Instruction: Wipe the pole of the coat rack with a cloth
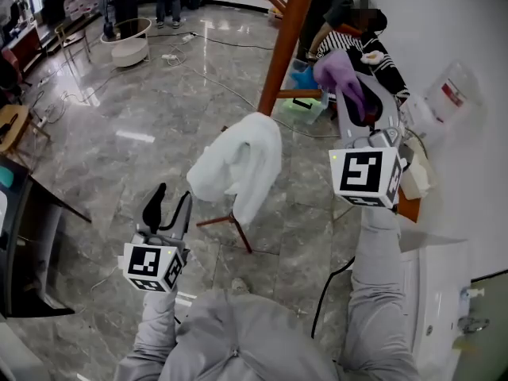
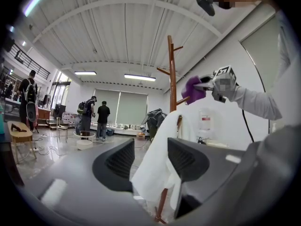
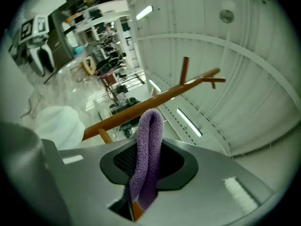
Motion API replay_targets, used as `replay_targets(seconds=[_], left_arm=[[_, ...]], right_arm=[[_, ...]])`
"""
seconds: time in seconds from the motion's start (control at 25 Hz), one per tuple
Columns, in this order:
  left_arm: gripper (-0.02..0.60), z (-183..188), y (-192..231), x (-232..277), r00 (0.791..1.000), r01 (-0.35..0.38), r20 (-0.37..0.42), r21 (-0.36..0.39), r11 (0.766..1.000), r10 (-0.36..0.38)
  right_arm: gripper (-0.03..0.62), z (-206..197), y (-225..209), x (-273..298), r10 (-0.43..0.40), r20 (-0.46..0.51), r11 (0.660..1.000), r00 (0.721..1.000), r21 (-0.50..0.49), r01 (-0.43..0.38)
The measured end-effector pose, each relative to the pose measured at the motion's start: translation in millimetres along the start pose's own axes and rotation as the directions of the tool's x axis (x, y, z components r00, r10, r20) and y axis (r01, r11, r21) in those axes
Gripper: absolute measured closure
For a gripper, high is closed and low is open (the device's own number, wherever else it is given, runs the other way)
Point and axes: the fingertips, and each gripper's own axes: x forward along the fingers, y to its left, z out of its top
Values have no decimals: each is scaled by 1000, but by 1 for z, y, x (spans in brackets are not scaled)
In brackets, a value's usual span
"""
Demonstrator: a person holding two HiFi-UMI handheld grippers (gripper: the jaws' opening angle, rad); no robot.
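Observation:
The brown wooden coat rack pole (image 1: 286,38) leans up through the middle of the head view, with a white garment (image 1: 238,165) draped low on it. My right gripper (image 1: 353,94) is shut on a purple cloth (image 1: 341,74), held just right of the pole beside a side peg (image 1: 300,94). In the right gripper view the cloth (image 3: 148,149) folds up between the jaws, and the pole (image 3: 155,102) crosses behind it. My left gripper (image 1: 168,206) stands open and empty, low and left of the garment (image 2: 164,164). From there the cloth (image 2: 193,89) shows close beside the pole (image 2: 172,74).
A person in striped clothing (image 1: 357,38) sits behind the rack. White counter (image 1: 436,292) and wall run along the right. Cables cross the marble floor, a round white stand (image 1: 131,42) is far left, and two people (image 2: 94,117) stand at the back.

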Motion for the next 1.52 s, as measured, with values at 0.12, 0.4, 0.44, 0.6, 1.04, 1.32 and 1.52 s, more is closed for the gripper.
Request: replay_targets(seconds=[0.12, 0.4, 0.44, 0.6, 1.04, 1.32, 1.52], left_arm=[[345, -1, 4, -3, 1000, -9, 1, 0, 1000, 9], [345, 0, 7, -6, 1000, -30, -3, -1, 1000, 30], [345, -1, 8, -7, 999, -32, -3, -2, 999, 32], [345, -4, 10, -10, 999, -35, -6, -4, 999, 35], [345, -6, -1, -2, 1000, -3, -10, -7, 1000, 3], [345, -9, -2, -1, 1000, 13, -19, -7, 1000, -13], [345, -9, -8, 3, 999, 24, -27, -2, 1000, -24]], right_arm=[[513, 10, 27, 17, 94, -22, 964, 995, -246, -97], [513, 21, 82, 29, 280, -105, 759, 954, -584, -287], [513, 20, 88, 29, 299, -117, 732, 947, -609, -306], [513, 13, 109, 22, 354, -165, 642, 921, -674, -367], [513, 0, 149, -1, 423, -206, 542, 882, -723, -429], [513, -10, 174, -23, 489, -213, 575, 846, -650, -496], [513, -26, 183, -34, 508, -194, 629, 839, -582, -515]])
